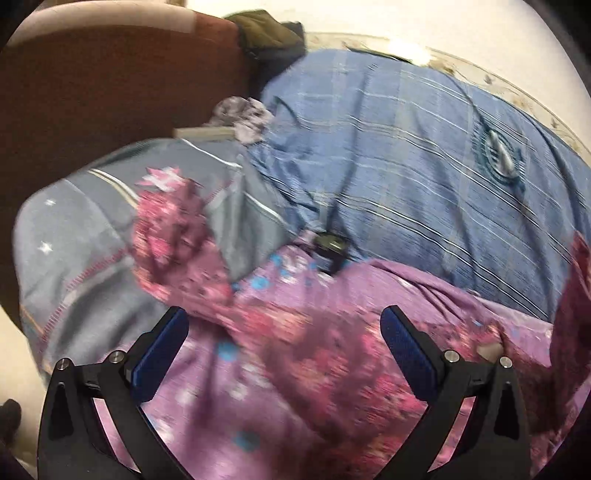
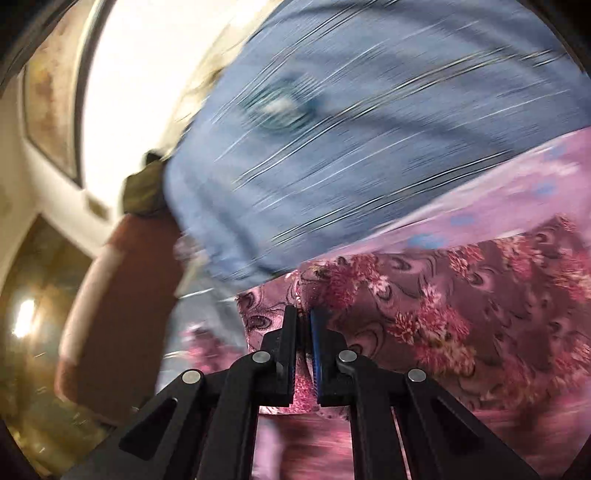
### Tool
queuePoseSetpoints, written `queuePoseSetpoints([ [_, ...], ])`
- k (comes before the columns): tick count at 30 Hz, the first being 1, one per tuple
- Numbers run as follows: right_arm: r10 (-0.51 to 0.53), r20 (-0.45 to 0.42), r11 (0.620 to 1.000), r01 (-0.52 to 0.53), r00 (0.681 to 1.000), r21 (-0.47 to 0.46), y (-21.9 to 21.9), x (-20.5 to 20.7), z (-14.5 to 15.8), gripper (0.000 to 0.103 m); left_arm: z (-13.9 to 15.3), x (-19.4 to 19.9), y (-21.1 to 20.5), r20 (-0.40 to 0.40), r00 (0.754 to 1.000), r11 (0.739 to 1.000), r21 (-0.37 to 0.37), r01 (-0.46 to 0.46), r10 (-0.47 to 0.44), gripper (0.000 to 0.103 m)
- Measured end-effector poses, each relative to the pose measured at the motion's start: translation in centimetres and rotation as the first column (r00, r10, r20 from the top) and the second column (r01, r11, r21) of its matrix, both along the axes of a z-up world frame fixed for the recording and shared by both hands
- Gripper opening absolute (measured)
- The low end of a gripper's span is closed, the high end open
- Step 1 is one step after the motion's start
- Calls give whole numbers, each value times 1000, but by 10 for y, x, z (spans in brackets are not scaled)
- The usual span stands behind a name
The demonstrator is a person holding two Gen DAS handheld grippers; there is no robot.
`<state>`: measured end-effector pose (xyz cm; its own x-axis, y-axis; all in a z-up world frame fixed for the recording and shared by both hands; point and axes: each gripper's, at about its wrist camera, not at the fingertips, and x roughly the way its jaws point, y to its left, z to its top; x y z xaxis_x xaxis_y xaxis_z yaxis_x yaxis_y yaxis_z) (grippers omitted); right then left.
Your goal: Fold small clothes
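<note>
A maroon garment with pink flowers (image 2: 443, 317) hangs from my right gripper (image 2: 303, 314), which is shut on its edge; the cloth is pinched between the two black fingers and stretches off to the right. In the left wrist view the same floral garment (image 1: 177, 229) trails over a grey cloth with stars (image 1: 74, 236) and a purple floral sheet (image 1: 295, 369). My left gripper (image 1: 284, 321) stands open above the purple sheet, its blue pads (image 1: 406, 354) wide apart with nothing between them.
A blue striped bedcover (image 1: 424, 147) fills the far side of the bed, with a dark cable and a small black device (image 1: 328, 247) lying on it. A reddish-brown headboard or chair (image 1: 110, 81) stands at the left, with a dark green bundle (image 1: 266, 33) behind it.
</note>
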<state>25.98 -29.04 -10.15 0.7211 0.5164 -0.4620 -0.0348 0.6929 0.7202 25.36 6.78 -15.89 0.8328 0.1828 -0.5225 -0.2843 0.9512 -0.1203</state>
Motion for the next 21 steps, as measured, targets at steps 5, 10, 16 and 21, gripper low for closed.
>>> queuePoseSetpoints([
  [5, 104, -89, 994, -100, 991, 46, 85, 43, -40, 64, -2, 3, 40, 3, 995, 995, -22, -100, 100, 103],
  [10, 11, -96, 993, -23, 995, -118, 72, 33, -57, 64, -9, 11, 60, -24, 992, 986, -105, -127, 125, 103],
  [16, -187, -94, 929, 144, 978, -341, 5, -3, -77, 64, -14, 24, 8, -41, 999, 999, -36, 17, -19, 103],
  [21, -235, -157, 885, 145, 959, -443, -24, -20, -119, 57, -41, 46, -54, -163, 981, 985, 124, 121, -100, 103],
])
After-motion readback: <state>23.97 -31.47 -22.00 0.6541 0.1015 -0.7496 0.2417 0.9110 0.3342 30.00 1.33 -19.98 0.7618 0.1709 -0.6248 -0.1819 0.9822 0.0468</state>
